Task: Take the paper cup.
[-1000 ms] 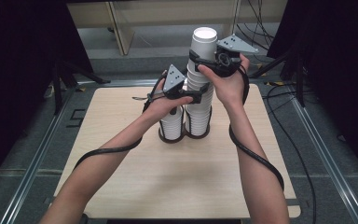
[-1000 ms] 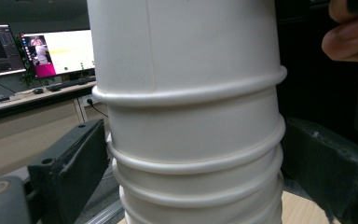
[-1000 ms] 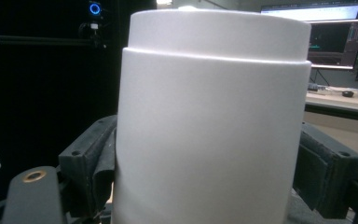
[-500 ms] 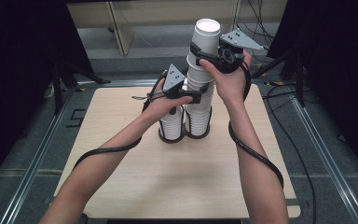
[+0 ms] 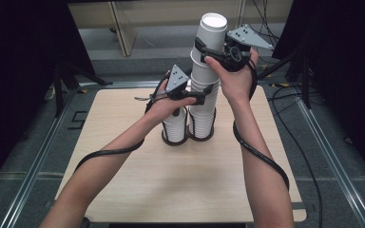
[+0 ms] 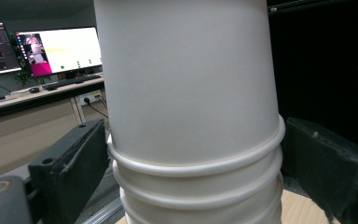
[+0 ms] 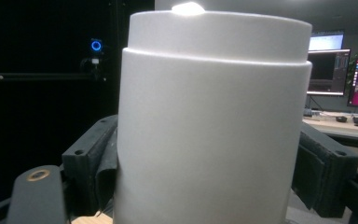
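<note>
Bench (image 5: 171, 190): pale wood top with a dark two-ring holder (image 5: 178, 141) standing at its middle.
Right stack (image 5: 203, 114): a tall column of white paper cups nested upside down, standing in the holder's right ring.
Left stack (image 5: 173, 126): a much shorter pile of white cups in the left ring, touching the tall one's side.
Upper cups (image 5: 208, 47): a bunch of nested cups held above the right stack and tilted, base uppermost; whether its lowest rim is free of the stack below I cannot tell.
Right gripper (image 5: 209, 52): raised at the far right, fingers closed around the upper cups; in the right gripper view the pads (image 7: 91, 163) press both sides of the cup wall (image 7: 212, 140).
Left gripper (image 5: 200, 97): lower, at the middle of the right stack; its fingers (image 6: 70, 163) sit just beside the cup rims (image 6: 196, 163) on either side, and I cannot tell whether they actually touch.
Background: lit monitors (image 6: 58, 49) on a desk beyond the bench.
</note>
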Demonstrator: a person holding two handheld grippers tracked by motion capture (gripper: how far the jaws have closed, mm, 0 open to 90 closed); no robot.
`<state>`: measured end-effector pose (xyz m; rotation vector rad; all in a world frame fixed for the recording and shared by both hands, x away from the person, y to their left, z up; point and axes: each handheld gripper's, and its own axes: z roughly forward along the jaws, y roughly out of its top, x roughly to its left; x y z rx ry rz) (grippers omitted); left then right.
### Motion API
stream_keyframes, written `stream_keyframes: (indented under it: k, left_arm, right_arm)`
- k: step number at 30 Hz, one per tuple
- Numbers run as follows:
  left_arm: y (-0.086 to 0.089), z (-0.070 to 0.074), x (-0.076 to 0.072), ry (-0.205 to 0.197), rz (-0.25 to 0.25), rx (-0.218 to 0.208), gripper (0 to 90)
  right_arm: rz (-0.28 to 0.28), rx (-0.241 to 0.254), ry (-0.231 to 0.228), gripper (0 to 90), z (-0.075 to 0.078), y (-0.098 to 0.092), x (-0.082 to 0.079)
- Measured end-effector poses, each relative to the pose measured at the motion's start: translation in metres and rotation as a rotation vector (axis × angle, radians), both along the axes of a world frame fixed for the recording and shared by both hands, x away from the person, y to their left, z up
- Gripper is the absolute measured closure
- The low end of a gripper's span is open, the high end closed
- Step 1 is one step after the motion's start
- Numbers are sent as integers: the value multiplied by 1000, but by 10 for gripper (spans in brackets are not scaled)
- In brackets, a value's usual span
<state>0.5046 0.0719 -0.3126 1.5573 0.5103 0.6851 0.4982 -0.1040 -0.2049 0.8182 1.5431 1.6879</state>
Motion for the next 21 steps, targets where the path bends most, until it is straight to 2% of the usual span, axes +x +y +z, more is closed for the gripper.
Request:
stream_keyframes:
  k: [1, 7, 8, 9, 11, 14, 17, 21]
  left_arm:
    - [0, 0, 0, 0, 0, 0, 75]
    - [0, 0, 0, -1, 0, 4, 74]
    - [0, 0, 0, -1, 0, 5, 74]
    - [0, 0, 0, -3, 1, 6, 74]
    - [0, 0, 0, -4, 2, 7, 74]
    - [0, 0, 0, -4, 2, 8, 74]
    - [-1, 0, 0, -4, 2, 8, 74]
    - [-1, 0, 0, -2, 2, 7, 74]
  right_arm:
    - [6, 9, 7, 195, 1, 1, -1]
    - [-2, 42, -20, 197, 3, -1, -1]
    - [1, 69, -18, 198, 4, -2, -2]
    - [-1, 67, -35, 198, 4, -2, -2]
    - [5, 83, -33, 198, 5, -2, -3]
    - [0, 95, -55, 199, 8, -4, -3]
    - [5, 129, -58, 199, 11, -5, -4]
    - [13, 145, -61, 199, 14, -7, -4]
